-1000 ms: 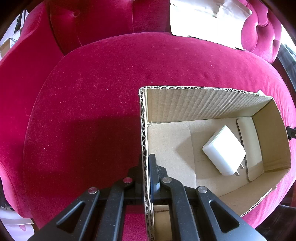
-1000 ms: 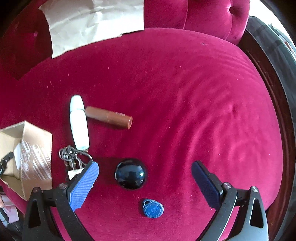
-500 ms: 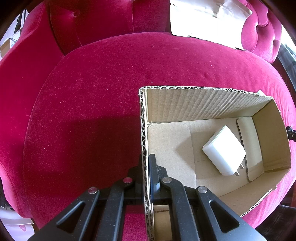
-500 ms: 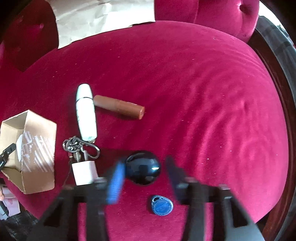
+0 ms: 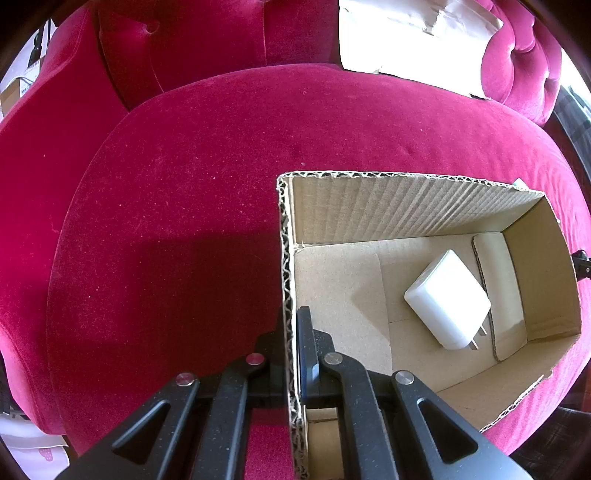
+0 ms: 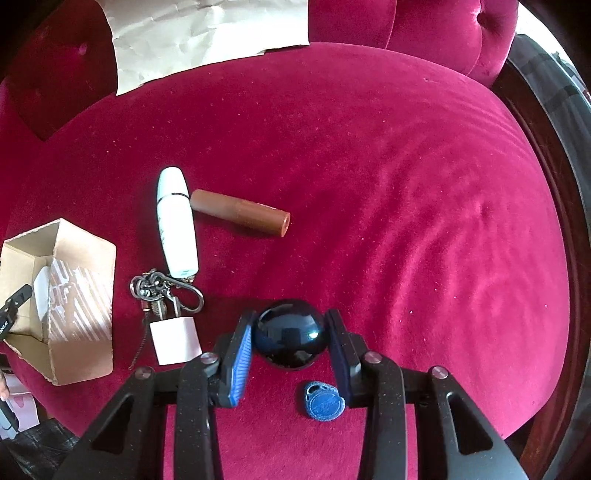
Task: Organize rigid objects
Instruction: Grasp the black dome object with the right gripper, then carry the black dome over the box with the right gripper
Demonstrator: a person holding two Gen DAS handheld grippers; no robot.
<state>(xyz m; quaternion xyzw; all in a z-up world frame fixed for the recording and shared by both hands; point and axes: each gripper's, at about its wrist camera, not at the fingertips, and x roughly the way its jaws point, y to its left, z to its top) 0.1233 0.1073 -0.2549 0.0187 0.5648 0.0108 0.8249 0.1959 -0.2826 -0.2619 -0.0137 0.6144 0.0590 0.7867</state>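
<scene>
My left gripper [image 5: 291, 325] is shut on the near-left wall of an open cardboard box [image 5: 369, 206] on the red velvet seat. A white charger plug [image 5: 447, 299] lies on the box floor. My right gripper [image 6: 291, 332] is shut on a glossy black ball [image 6: 290, 334], one pad on each side, low on the seat. A blue key fob [image 6: 325, 400] lies under the right finger. A white tube [image 6: 175, 221], a brown cylinder [image 6: 240, 212], a key ring [image 6: 162, 288] and a small white cube [image 6: 175, 341] lie to the left. The box also shows in the right wrist view [image 6: 81, 295].
A sheet of crumpled paper [image 6: 207, 33] leans on the tufted backrest; it also shows in the left wrist view [image 5: 413, 40]. The seat's dark wooden rim [image 6: 546, 155] curves along the right. The seat drops off at the front edge.
My right gripper moved forward and closed from wide open onto the black ball. My left gripper and the box have not moved.
</scene>
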